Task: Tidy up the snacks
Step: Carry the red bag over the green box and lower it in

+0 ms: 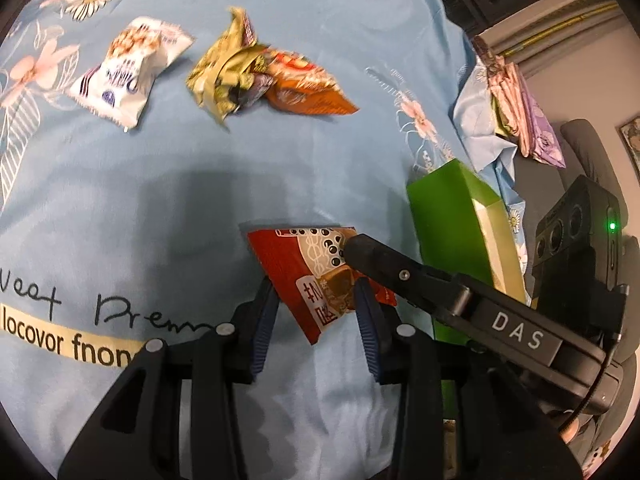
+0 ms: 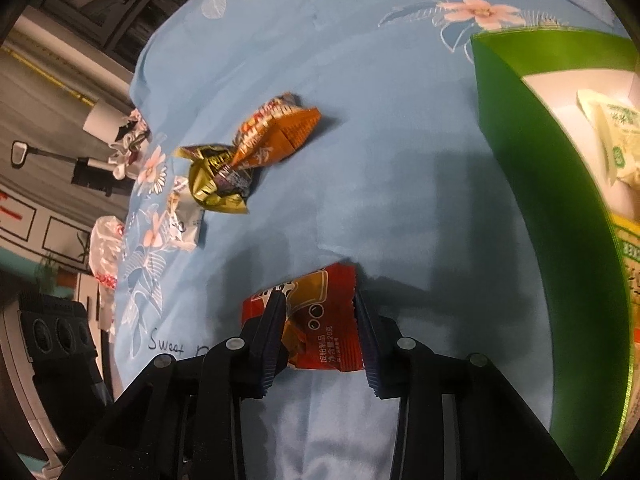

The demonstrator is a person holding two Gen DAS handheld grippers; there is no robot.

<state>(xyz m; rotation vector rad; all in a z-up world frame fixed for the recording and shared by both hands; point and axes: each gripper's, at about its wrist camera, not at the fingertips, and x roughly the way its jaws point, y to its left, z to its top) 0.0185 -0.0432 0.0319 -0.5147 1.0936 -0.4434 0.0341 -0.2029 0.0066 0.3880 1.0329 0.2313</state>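
Low in both wrist views, the red snack packet [image 1: 316, 280] lies on the blue floral cloth [image 1: 160, 184] between both grippers' parted fingers: left gripper [image 1: 316, 304], right gripper [image 2: 320, 320]; whether either pinches it, I cannot tell. Green box [image 2: 516, 152] stands right.

I see a light blue floral bedsheet [image 1: 132, 184] with printed lettering, folded patterned fabrics [image 1: 520, 100] at its edge, a white paper cup [image 2: 103, 120] beyond
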